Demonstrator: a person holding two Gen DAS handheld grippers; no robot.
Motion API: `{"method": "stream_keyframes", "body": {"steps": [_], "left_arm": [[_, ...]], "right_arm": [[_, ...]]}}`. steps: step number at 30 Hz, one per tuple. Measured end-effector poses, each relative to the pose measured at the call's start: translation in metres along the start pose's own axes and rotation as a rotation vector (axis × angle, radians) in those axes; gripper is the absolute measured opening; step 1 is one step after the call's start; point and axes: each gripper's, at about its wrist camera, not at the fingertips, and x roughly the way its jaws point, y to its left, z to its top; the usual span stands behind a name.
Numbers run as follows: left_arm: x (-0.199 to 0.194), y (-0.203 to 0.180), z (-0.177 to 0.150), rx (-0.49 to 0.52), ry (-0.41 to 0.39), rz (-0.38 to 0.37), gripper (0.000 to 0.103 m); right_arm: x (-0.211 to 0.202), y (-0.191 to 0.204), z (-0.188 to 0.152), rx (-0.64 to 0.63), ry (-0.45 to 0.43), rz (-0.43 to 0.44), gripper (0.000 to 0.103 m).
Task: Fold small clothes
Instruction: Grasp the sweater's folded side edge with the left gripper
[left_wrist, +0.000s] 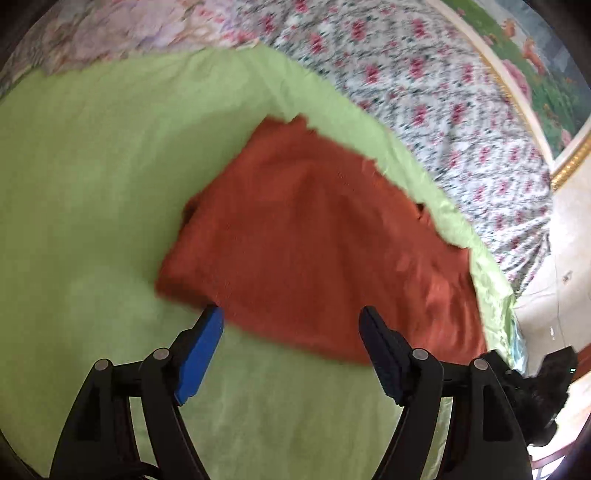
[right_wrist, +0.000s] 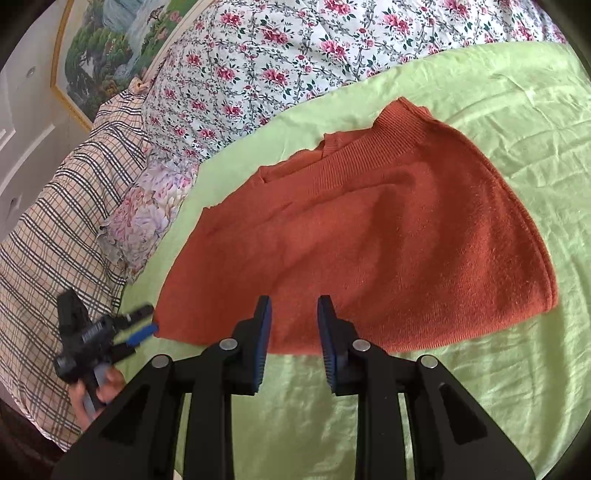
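Note:
A rust-orange knit garment (left_wrist: 314, 236) lies folded on a light green sheet (left_wrist: 81, 177); it also shows in the right wrist view (right_wrist: 388, 240), with its ribbed hem at the far side. My left gripper (left_wrist: 291, 314) is open, its fingers over the garment's near edge, holding nothing. It also shows in the right wrist view (right_wrist: 142, 323) at the garment's left corner. My right gripper (right_wrist: 294, 304) is open with a narrow gap, empty, at the garment's near edge.
A floral quilt (right_wrist: 277, 62) lies beyond the green sheet (right_wrist: 498, 387). A plaid pillow (right_wrist: 62, 229) and a pale floral cushion (right_wrist: 144, 218) sit to the left. A gold-framed painting (left_wrist: 546, 74) hangs behind the bed.

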Motion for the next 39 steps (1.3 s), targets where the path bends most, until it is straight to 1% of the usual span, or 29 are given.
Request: {"method": "stream_keyframes", "body": {"steps": [2, 4, 6, 9, 11, 14, 15, 16, 17, 18, 19, 21, 22, 25, 29, 31, 32, 34, 35, 36, 38, 39], "left_arm": [[0.007, 0.009, -0.010, -0.037, 0.022, 0.000, 0.078], [0.009, 0.011, -0.012, -0.046, -0.005, 0.003, 0.079], [0.011, 0.009, -0.007, -0.054, -0.026, 0.010, 0.081], [0.019, 0.014, 0.000, -0.090, -0.059, 0.018, 0.081], [0.025, 0.013, 0.008, -0.096, -0.082, 0.032, 0.081], [0.035, 0.006, 0.023, -0.081, -0.104, 0.083, 0.075], [0.038, 0.004, 0.027, -0.078, -0.115, 0.099, 0.064], [0.041, 0.003, 0.032, -0.073, -0.119, 0.110, 0.042], [0.045, 0.004, 0.037, -0.070, -0.110, 0.099, 0.029], [0.048, 0.004, 0.041, -0.077, -0.093, 0.064, 0.015], [0.048, 0.002, 0.044, -0.075, -0.093, 0.060, 0.013], [0.044, -0.012, 0.045, -0.024, -0.117, 0.074, 0.011], [0.038, -0.027, 0.044, 0.033, -0.136, 0.078, 0.010], [0.027, -0.064, 0.040, 0.140, -0.152, 0.030, 0.010], [0.024, -0.129, 0.024, 0.319, -0.151, -0.028, 0.010], [0.036, -0.164, 0.009, 0.413, -0.132, -0.037, 0.010], [0.042, -0.174, 0.002, 0.441, -0.122, -0.038, 0.010], [0.059, -0.192, -0.013, 0.501, -0.099, -0.024, 0.010], [0.070, -0.199, -0.021, 0.532, -0.081, -0.007, 0.010], [0.081, -0.205, -0.030, 0.559, -0.064, 0.016, 0.010], [0.092, -0.211, -0.042, 0.603, -0.066, 0.060, 0.010], [0.095, -0.213, -0.047, 0.623, -0.073, 0.078, 0.010]], "right_arm": [[-0.003, 0.000, -0.001, 0.002, -0.003, -0.002, 0.034], [-0.006, 0.000, -0.003, 0.004, -0.005, -0.005, 0.034], [-0.009, -0.001, -0.004, 0.007, -0.005, -0.007, 0.034], [-0.009, -0.003, -0.002, 0.005, -0.002, -0.003, 0.034], [-0.010, -0.004, -0.003, 0.006, 0.000, -0.002, 0.034], [-0.010, -0.009, -0.002, 0.008, 0.008, 0.001, 0.034], [-0.009, -0.011, -0.002, 0.009, 0.012, 0.003, 0.034], [-0.008, -0.013, -0.001, 0.010, 0.013, 0.004, 0.034], [-0.007, -0.015, 0.001, 0.011, 0.015, 0.006, 0.034], [-0.005, -0.016, 0.002, 0.014, 0.016, 0.010, 0.034], [-0.004, -0.016, 0.003, 0.016, 0.017, 0.013, 0.034], [-0.001, -0.018, 0.006, 0.014, 0.019, 0.017, 0.034], [0.000, -0.018, 0.008, 0.015, 0.021, 0.022, 0.034], [0.003, -0.026, 0.021, 0.046, 0.025, 0.069, 0.034], [0.008, -0.039, 0.045, 0.080, 0.048, 0.130, 0.034], [0.012, -0.045, 0.061, 0.089, 0.064, 0.145, 0.034], [0.014, -0.046, 0.067, 0.088, 0.072, 0.153, 0.034], [0.023, -0.049, 0.082, 0.097, 0.093, 0.198, 0.039], [0.029, -0.051, 0.088, 0.106, 0.112, 0.229, 0.049], [0.037, -0.053, 0.095, 0.119, 0.128, 0.252, 0.055], [0.053, -0.052, 0.104, 0.127, 0.149, 0.268, 0.059], [0.067, -0.050, 0.110, 0.123, 0.178, 0.277, 0.059]]}}
